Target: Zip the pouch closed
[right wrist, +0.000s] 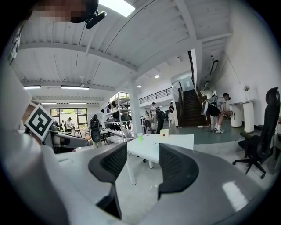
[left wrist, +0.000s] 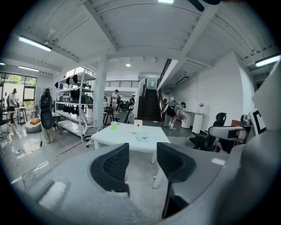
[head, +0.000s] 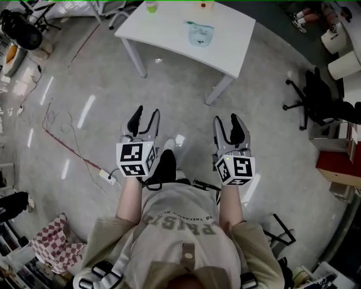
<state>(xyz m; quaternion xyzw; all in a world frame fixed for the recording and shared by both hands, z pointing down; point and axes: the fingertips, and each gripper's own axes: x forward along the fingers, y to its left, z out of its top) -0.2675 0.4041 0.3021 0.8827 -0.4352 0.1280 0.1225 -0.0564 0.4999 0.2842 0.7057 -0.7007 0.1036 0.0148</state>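
Table [head: 166, 31] with pouch [head: 200, 33], cup [head: 151, 5]

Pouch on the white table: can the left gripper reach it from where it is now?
Probably not yet. The left gripper, jaws apart and empty, hangs well short of the table, with floor between it and the pouch. Nothing blocks the approach.

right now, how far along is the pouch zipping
Nothing looks done yet. The pouch lies on the white table, well ahead of the person, and its zip is too small to read. In hand: nothing. The left gripper and right gripper are both open and empty, above the floor. Left to do: reach the table, hold the pouch, pull the zip shut.
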